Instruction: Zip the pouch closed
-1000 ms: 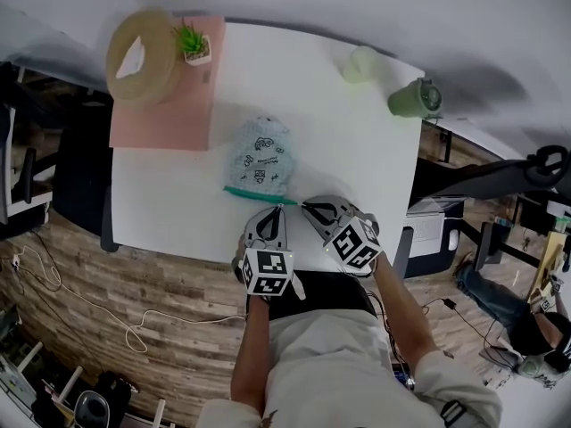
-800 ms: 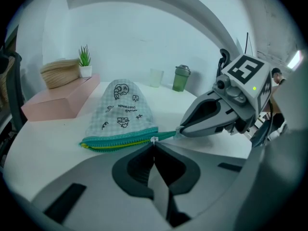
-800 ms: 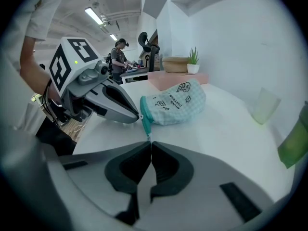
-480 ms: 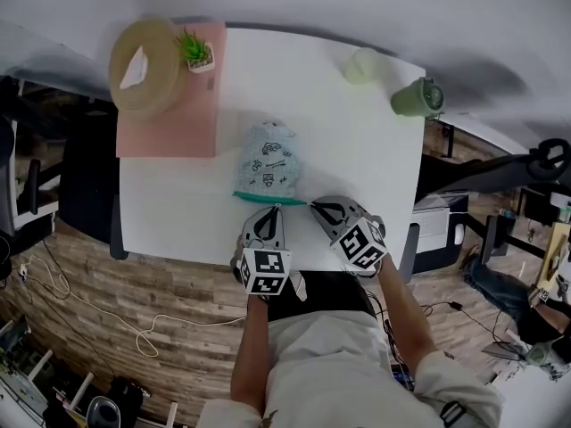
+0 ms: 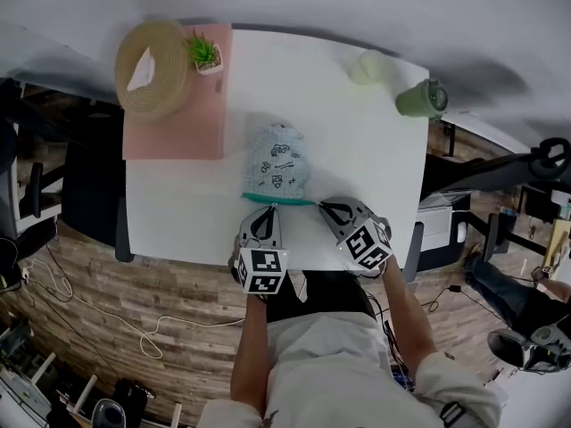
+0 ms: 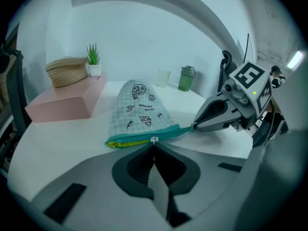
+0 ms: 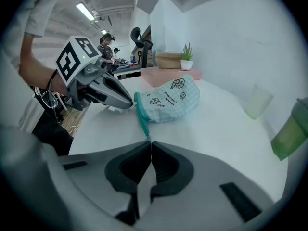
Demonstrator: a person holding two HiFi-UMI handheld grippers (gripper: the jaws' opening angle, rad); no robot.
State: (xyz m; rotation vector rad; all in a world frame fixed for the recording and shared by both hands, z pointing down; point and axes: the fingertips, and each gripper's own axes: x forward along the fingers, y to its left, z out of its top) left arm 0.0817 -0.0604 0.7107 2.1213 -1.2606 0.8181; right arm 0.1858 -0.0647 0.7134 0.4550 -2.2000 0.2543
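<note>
Because the pouch [image 5: 278, 163] lies flat near the front edge of the white table [image 5: 178, 212] with its teal zipper [image 5: 278, 200] turned toward you, both claws can reach that seam straight on. Right of the zipper pull [image 6: 154, 139] the teeth look meshed. Left of it a strip of yellow lining shows, so I judge the job partly done, with the left stretch yet to close. Your left gripper [image 6: 154, 145] is clenched, its tips pinched on the pull, which lets you drag the slider along. Your right gripper [image 7: 148, 141] is clenched too, nipping the loose tail of the zipper tape at the pouch's right corner. That anchor seems meant to keep the fabric taut so the pouch does not slide. The pink box [image 5: 174, 105] and green cup [image 5: 417, 99] stand well apart at the back.
</note>
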